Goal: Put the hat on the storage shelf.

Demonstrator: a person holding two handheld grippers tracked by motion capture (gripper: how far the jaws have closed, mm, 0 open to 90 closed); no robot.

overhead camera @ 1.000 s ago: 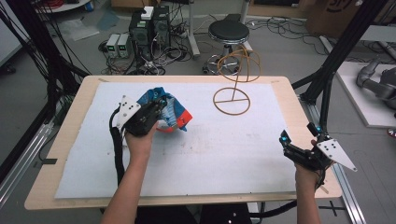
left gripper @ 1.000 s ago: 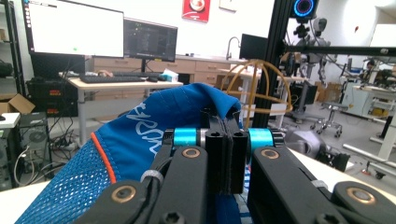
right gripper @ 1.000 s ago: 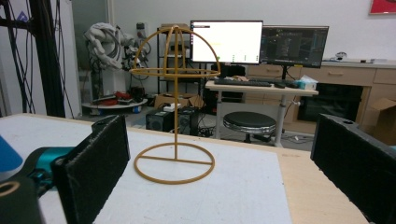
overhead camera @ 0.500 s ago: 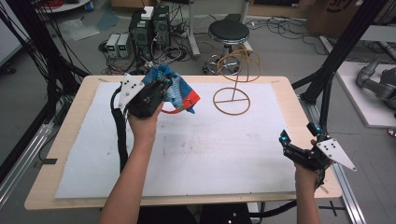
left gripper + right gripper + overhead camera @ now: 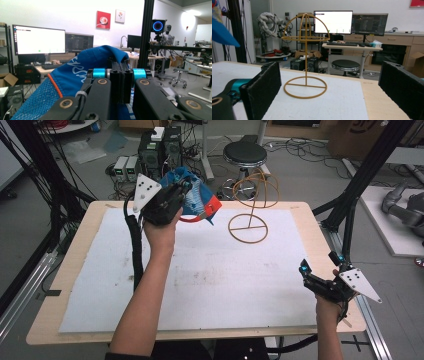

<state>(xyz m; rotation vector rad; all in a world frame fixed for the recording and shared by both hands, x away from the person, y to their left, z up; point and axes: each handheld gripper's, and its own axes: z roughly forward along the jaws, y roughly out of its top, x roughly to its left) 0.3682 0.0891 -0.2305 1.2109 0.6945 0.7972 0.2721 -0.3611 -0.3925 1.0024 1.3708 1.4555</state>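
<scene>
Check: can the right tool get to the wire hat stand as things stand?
Probably yes. The right tool stands open, the hat stand is straight ahead of it, with bare white mat between.

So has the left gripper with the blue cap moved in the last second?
Yes. The left gripper, shut on the blue cap, has moved from the white mat up toward the table's far edge, left of the wire stand.
</scene>
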